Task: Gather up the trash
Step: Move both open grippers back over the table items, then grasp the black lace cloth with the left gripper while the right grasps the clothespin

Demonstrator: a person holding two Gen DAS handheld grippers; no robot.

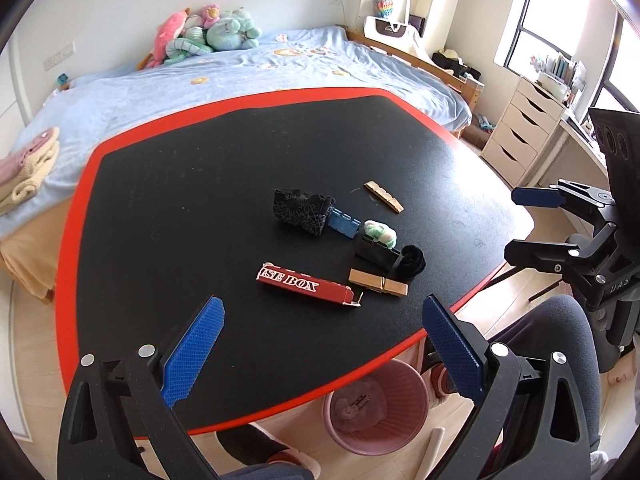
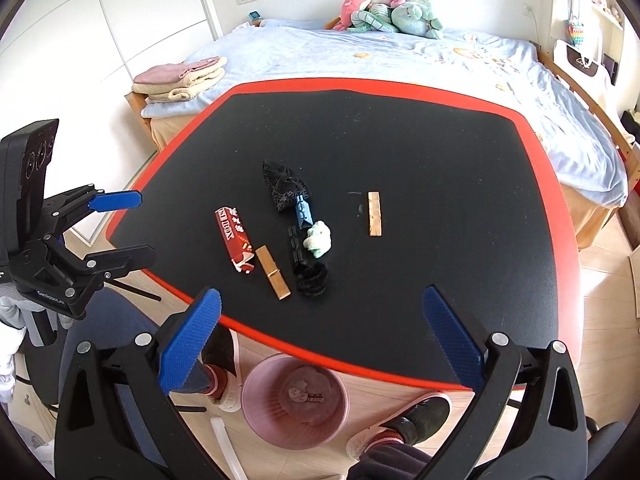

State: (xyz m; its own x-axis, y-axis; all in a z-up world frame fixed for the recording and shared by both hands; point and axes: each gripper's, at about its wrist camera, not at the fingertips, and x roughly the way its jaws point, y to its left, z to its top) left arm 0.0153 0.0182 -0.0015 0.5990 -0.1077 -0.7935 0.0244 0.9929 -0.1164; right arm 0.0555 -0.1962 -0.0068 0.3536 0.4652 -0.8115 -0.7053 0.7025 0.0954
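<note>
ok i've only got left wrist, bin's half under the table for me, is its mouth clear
observer: yes. Right wrist shows the whole mouth of the bin, out past the edge of the table, with one crumpled wad inside.
operator: and where's my gripper from outside
observer: the left gripper is open and empty, at the table's side edge, short of the clutter.
</note>
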